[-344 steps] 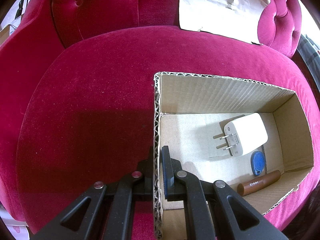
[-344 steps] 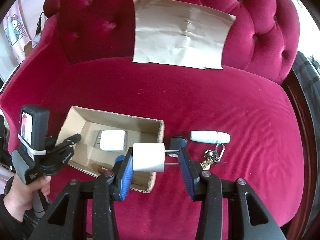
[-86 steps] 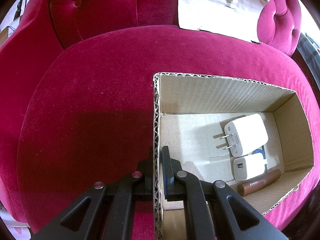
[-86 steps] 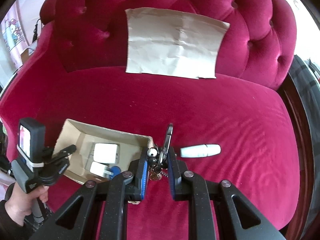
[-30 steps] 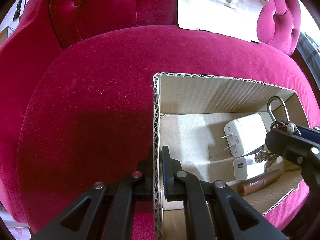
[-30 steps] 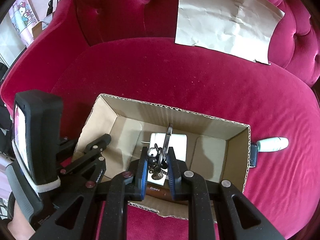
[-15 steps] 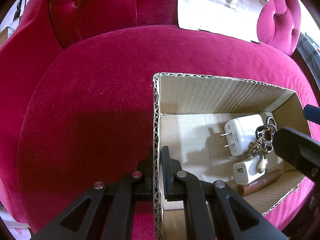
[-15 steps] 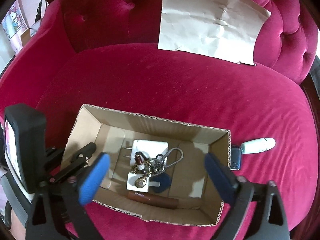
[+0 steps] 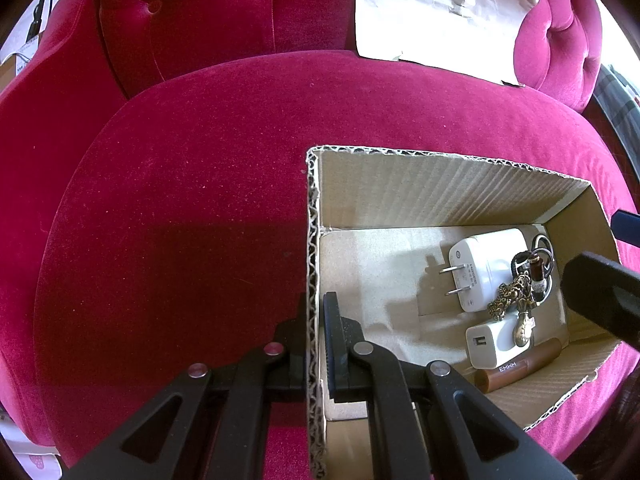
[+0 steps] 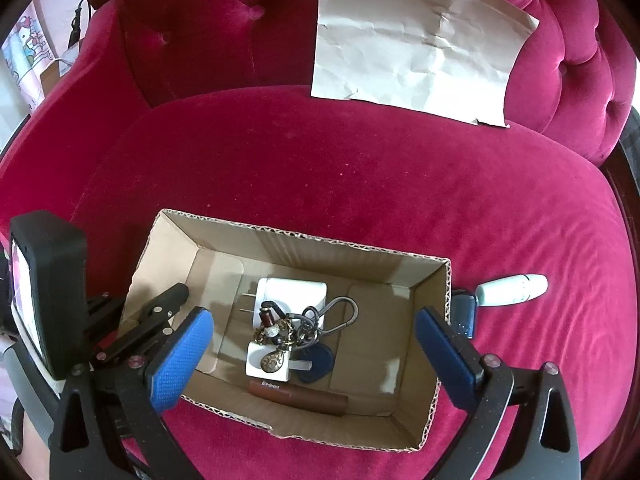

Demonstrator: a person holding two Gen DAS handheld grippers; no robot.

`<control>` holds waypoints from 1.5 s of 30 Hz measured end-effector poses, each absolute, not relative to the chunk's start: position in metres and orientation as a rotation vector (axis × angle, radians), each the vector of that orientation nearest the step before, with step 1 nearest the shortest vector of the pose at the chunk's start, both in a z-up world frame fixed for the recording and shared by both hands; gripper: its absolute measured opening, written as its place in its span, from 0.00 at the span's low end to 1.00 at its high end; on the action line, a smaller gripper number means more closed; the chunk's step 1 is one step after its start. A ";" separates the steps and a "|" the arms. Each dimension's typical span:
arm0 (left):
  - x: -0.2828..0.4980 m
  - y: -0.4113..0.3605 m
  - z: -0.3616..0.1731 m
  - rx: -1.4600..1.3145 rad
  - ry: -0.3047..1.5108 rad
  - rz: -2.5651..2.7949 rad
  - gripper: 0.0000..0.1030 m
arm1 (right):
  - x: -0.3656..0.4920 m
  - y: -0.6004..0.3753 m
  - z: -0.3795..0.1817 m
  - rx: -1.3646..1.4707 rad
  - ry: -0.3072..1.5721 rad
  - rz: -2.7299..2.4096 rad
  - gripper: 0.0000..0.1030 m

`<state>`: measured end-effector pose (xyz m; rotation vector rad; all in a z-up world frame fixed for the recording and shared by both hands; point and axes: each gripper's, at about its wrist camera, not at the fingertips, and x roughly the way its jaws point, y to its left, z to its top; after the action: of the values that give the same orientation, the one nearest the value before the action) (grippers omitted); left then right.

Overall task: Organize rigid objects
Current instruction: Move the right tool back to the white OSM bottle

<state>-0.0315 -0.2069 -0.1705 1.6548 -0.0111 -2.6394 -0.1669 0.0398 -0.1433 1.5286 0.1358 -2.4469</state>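
Left hand-held gripper (image 9: 314, 320) clenched on the near-left wall of the box (image 10: 304, 236), right hand-held gripper (image 10: 312, 344) released, jaws spread wide above the box, keys (image 10: 288, 330) below between them on the chargers (image 10: 290, 292), carabiner pointing right, tube (image 10: 298, 394) lying crosswise nearer, bare floor right of the keys, sofa (image 10: 360, 176) open beyond.

A home living room, by the look of it: a tufted crimson velvet sofa (image 10: 360, 184) fills the view, its buttoned backrest toward twelve o'clock. A cartoon-printed bag (image 10: 24, 60) and household clutter stand beyond the armrest at ten o'clock.
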 end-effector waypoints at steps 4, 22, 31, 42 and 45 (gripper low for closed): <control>-0.031 -0.208 -0.170 1.655 -0.011 -2.639 0.05 | -0.166 0.044 -0.139 1.518 0.133 -2.444 1.00; -0.029 -0.212 -0.168 1.655 -0.014 -2.639 0.05 | -0.176 0.098 -0.116 1.491 0.126 -2.504 1.00; -0.028 -0.213 -0.167 1.656 -0.015 -2.639 0.05 | -0.184 0.130 -0.111 1.497 0.134 -2.527 1.00; -0.027 -0.213 -0.167 1.655 -0.014 -2.638 0.05 | -0.193 0.166 -0.121 1.519 0.154 -2.562 1.00; -0.026 -0.214 -0.166 1.654 -0.015 -2.638 0.05 | -0.196 0.177 -0.127 1.529 0.144 -2.566 1.00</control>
<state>-0.0263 -0.2136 -0.1663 1.6541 -0.0147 -2.6384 -0.1965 0.1769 -0.1268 1.5292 0.1435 -2.5665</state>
